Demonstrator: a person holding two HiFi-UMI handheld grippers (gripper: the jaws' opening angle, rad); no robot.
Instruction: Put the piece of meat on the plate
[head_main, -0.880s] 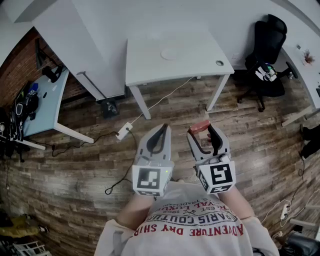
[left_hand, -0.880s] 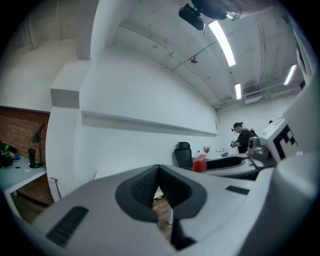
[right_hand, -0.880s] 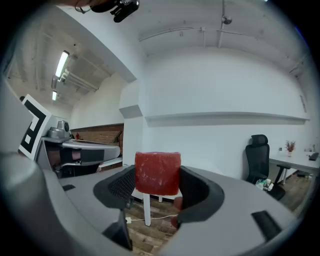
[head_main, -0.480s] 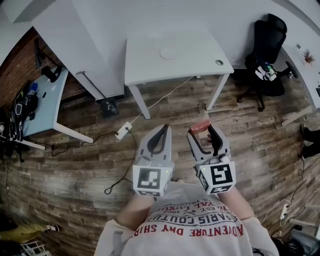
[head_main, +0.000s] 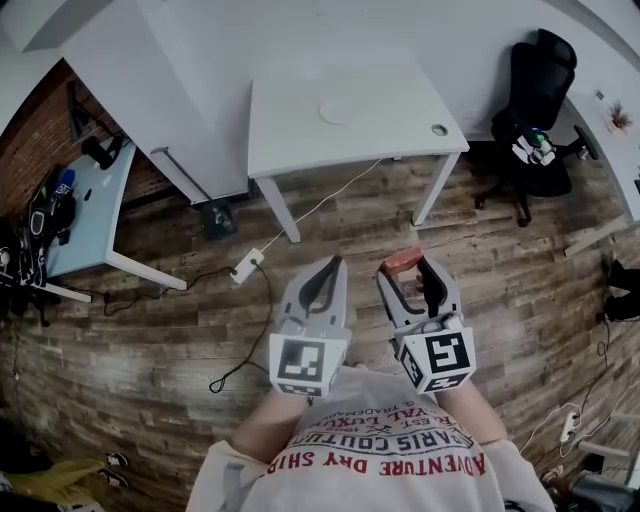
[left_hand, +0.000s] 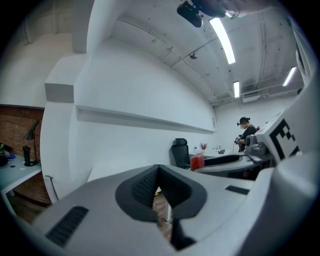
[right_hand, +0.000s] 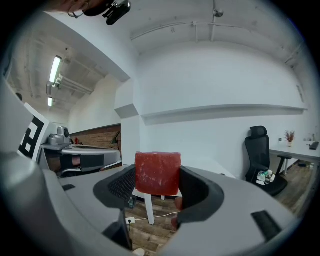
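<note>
My right gripper is shut on a red block of meat, held level at waist height over the wooden floor. In the right gripper view the meat sits squarely between the dark pads. Beside it, my left gripper is shut with nothing in it, its jaw tips meeting. From the left gripper view the meat shows off to the right. A round white plate lies on the white table ahead, well beyond both grippers.
A black office chair stands right of the table. A cable and power strip lie on the floor between me and the table. A light blue desk with gear is at the left. Another person stands far off.
Both grippers sit slightly lower in the head view. The right gripper's hold on the meat is unchanged, and the left stays shut.
</note>
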